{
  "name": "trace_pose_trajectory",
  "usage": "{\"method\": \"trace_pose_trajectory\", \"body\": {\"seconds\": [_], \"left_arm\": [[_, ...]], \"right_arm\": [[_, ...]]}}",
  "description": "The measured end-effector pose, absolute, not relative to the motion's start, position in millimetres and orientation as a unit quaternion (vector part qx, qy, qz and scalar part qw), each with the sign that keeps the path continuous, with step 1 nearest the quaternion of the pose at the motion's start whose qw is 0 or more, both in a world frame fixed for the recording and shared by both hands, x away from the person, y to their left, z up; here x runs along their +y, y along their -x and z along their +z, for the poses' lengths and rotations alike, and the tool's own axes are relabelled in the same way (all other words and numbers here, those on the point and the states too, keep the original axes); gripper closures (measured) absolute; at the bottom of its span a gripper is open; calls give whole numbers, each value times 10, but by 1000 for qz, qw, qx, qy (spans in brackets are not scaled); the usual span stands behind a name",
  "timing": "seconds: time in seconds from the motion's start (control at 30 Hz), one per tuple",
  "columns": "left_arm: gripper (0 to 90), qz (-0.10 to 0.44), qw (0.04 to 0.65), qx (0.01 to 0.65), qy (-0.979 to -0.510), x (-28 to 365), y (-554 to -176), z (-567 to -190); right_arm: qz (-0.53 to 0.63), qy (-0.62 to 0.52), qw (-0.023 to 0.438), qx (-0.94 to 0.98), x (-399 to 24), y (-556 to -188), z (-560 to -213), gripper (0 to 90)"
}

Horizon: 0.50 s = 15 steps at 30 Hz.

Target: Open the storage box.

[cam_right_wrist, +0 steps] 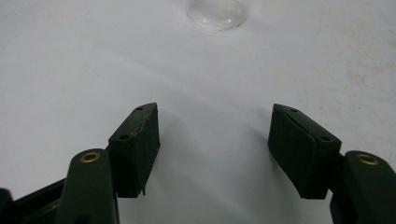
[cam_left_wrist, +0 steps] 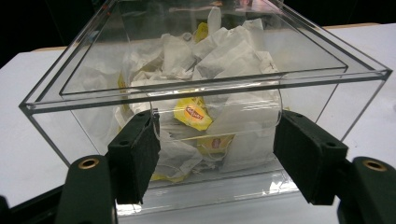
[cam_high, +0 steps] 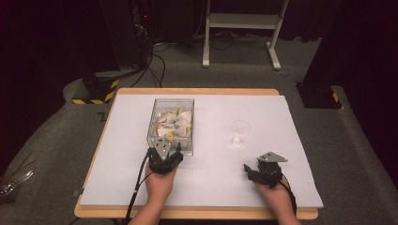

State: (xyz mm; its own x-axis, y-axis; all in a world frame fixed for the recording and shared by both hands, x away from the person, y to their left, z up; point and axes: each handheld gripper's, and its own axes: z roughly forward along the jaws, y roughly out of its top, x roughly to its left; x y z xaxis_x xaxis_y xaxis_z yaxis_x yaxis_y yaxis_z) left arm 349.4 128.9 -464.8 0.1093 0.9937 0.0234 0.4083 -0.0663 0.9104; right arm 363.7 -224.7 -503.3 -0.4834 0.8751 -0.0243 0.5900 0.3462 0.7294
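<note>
In the high view, the clear box [cam_high: 171,123] of tea bags [cam_high: 174,123] stands on the white table [cam_high: 117,154]. The left gripper [cam_high: 164,151] is just at the near wall of the box; the right gripper [cam_high: 253,169] lies well apart from the box, near a small glass [cam_high: 240,132].

In the left gripper view, the jaws are released and spread before the near wall of the box [cam_left_wrist: 74,116], gripping nothing.

In the right gripper view, the jaws stand released above the bare table [cam_right_wrist: 93,70], the glass [cam_right_wrist: 216,11] beyond them.
</note>
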Motion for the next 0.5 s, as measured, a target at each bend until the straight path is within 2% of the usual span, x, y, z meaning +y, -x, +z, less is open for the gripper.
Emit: {"method": "trace_pose_trajectory", "body": {"seconds": [0.5], "left_arm": [[323,363,399,554,-635,1304,-3309,-4644]], "right_arm": [[337,-462,212,793,-2247,-3637,-5033,338]]}}
